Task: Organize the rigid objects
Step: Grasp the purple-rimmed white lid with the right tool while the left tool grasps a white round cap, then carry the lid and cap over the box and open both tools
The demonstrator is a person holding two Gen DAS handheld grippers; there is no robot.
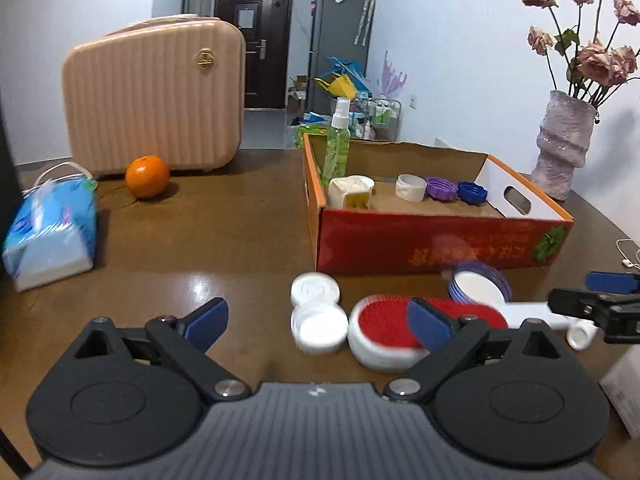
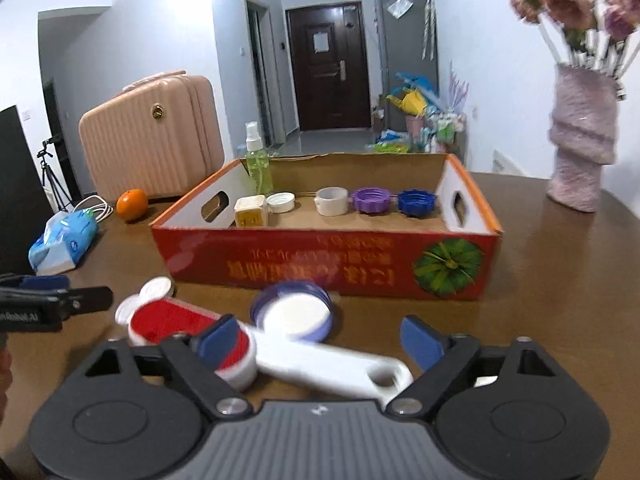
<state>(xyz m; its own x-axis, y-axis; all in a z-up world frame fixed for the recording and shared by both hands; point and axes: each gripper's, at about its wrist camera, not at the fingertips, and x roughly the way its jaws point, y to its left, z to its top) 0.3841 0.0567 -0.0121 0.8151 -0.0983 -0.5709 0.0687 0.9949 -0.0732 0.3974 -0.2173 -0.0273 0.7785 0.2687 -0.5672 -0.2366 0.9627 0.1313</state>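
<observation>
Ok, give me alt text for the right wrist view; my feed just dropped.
The open right gripper hangs over a white-handled red brush on a brown table, nothing between its jaws. Beside the brush lie a purple lid and white caps; behind them a red box holds caps and a spray bottle.

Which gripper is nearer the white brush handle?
Right. The right gripper straddles the white brush handle with open jaws; the left gripper sits open toward the brush's red head end, off the handle.
</observation>
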